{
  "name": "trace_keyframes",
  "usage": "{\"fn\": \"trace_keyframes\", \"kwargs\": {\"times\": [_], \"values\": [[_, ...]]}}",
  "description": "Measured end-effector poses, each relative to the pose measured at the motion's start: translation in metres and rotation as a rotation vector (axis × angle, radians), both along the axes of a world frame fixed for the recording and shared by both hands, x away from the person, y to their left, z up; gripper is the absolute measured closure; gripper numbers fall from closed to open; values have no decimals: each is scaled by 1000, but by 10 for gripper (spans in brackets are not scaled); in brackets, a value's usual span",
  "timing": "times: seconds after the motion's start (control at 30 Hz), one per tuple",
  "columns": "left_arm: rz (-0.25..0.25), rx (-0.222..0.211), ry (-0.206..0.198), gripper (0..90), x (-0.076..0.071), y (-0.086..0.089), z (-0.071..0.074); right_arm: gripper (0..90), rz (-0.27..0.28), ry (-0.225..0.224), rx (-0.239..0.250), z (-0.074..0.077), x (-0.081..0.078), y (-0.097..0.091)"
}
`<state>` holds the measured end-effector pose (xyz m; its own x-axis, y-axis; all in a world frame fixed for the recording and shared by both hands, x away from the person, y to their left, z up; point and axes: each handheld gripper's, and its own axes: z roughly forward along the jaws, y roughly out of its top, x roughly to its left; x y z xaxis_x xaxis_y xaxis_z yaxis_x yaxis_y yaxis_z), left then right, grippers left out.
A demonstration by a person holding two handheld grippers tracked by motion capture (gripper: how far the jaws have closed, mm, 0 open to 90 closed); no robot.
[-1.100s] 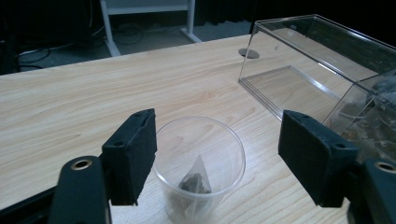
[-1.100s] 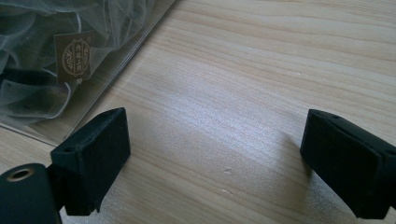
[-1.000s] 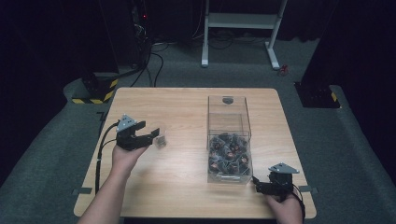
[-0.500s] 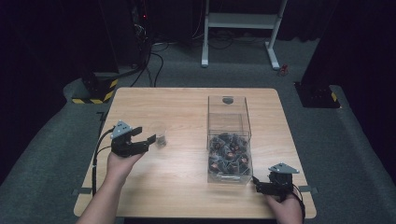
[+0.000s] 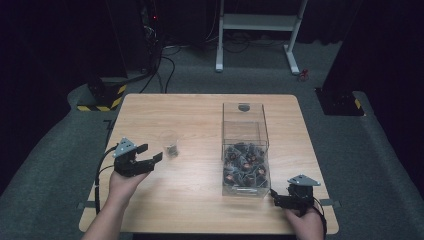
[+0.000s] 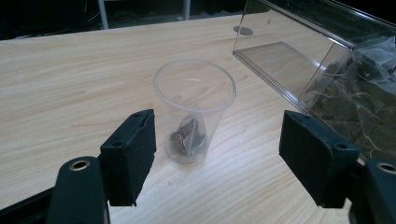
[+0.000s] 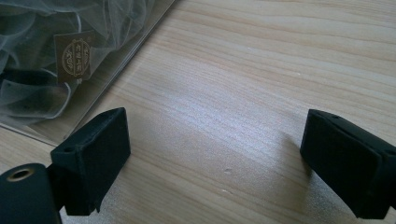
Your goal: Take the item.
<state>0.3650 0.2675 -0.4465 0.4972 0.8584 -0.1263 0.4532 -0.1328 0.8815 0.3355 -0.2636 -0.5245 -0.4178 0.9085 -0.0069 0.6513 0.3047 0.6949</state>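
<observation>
a: from the high view we see the wooden table (image 5: 200,200) with a clear box (image 5: 245,150) on its right half, its near end heaped with dark sachets (image 5: 245,167). a small clear cup (image 5: 170,144) stands upright left of the box, well apart from it.

b: we also see the left gripper (image 5: 150,154) just beside that cup, jaws spread, not touching it. the right gripper (image 5: 276,199) sits low at the box's near right corner.

a: in the left gripper view we look between wide-apart jaws at the cup (image 6: 194,109), upright on the wood, one sachet (image 6: 189,135) lying in its bottom. nothing is pinched. the box (image 6: 322,70) runs along the right.

b: in the right gripper view we find the jaws spread over bare table (image 7: 261,93), holding nothing. the box wall (image 7: 116,60) crosses the upper left, with mesh sachets (image 7: 32,74) and a brown printed tag (image 7: 74,55) behind it.
</observation>
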Motion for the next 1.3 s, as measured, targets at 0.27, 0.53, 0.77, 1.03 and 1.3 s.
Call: {"fn": "trace_keyframes", "kwargs": {"times": [0.27, 0.53, 0.77, 1.03, 1.3], "values": [[-3, 0, 23, 281, -7, 6, -11, 82, 2, -1, -1, 0, 0, 0], [-4, 7, 51, 284, -14, 8, -25, 82, 2, -1, -1, 0, 0, 0], [-7, 21, 74, 286, -20, 9, -37, 82, 0, 0, 0, 0, 0, 0], [-12, 37, 99, 287, -25, 9, -48, 82, 1, -1, -1, 0, 0, 0], [-16, 67, 118, 287, -28, 10, -58, 83, 2, 0, 0, 0, 0, 0]]}}
